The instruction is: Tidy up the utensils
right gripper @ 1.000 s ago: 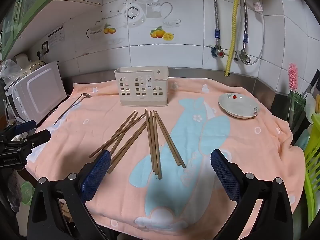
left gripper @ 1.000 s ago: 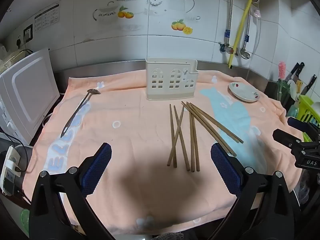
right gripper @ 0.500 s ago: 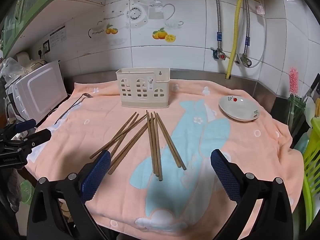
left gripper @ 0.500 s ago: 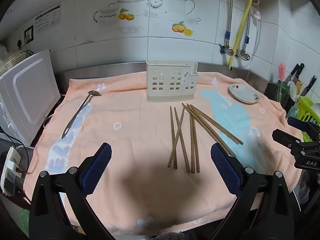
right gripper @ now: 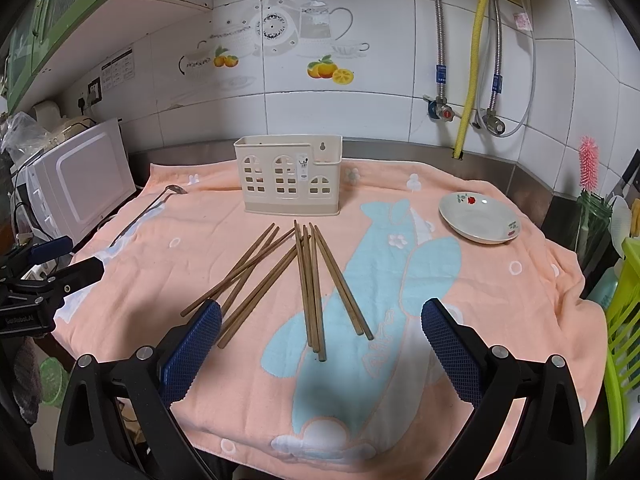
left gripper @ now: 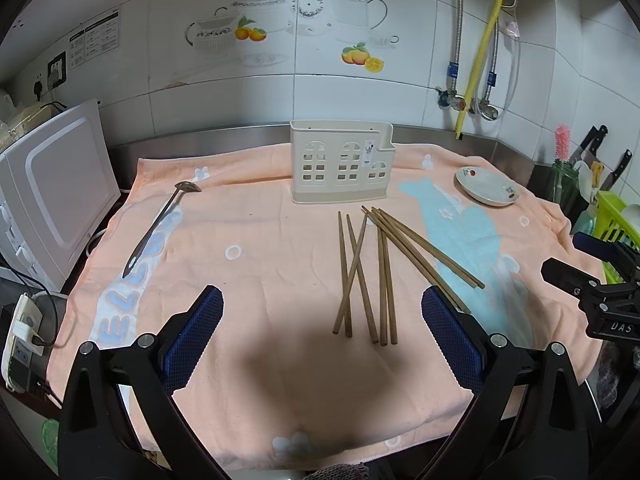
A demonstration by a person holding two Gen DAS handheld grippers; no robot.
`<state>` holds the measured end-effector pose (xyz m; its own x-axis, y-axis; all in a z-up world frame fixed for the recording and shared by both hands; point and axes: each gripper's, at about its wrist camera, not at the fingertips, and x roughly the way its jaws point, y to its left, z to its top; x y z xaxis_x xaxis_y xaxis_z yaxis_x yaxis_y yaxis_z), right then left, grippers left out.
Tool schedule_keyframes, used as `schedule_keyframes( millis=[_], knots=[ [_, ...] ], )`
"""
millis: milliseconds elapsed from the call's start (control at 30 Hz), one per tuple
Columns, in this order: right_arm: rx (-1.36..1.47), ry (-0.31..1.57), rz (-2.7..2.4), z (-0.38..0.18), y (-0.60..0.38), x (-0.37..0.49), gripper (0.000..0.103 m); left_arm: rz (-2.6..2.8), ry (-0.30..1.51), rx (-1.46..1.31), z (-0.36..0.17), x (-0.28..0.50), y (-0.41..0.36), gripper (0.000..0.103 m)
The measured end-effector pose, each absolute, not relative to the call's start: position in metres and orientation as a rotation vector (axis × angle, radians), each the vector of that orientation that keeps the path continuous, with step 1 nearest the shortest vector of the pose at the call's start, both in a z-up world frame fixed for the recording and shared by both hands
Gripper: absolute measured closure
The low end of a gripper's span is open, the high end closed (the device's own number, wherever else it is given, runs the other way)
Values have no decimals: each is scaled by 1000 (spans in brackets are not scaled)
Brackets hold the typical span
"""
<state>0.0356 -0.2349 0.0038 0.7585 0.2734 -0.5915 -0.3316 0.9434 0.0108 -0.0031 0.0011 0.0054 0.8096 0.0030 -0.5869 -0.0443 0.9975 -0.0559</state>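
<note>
Eight or so chopsticks (left gripper: 370, 268) lie loose on the towel (left gripper: 260, 264), fanned and crossing one another just in front of the holder (left gripper: 340, 168), which stands upright near the back edge. A spoon (left gripper: 160, 224) lies well apart from them, off to the left by the white appliance (left gripper: 52, 196). Nothing has gone into the holder yet, as far as its openwork front shows.

Both grippers hang over the near edge, empty. The left gripper (left gripper: 322, 332) has its fingers spread wide, and so does the right gripper (right gripper: 320, 344), its gap lined up above the near ends of the sticks.

The trouble I'd expect is in the pile itself. The sticks are thin, round-looking wood, overlapping, so closing on one may drag or roll its neighbours, or pinch two at once. The towel is soft terry with wrinkles; a pad (right gripper: 450, 354) pressed down could catch the cloth and bunch it. The holder looks like light cream plastic with window cut-outs, so a stick pushed in at an angle might tip or shove it. The dish (right gripper: 480, 220), glazed and shallow, sits off to the right, clear of likely paths.
</note>
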Motion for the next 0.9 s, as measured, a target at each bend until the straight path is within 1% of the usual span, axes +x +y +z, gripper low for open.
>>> schedule_keyframes(
  millis=[900],
  knots=[
    [-106,637,334,1,-230,37,6,34,639,-70,2,0,-2,5]
  ],
)
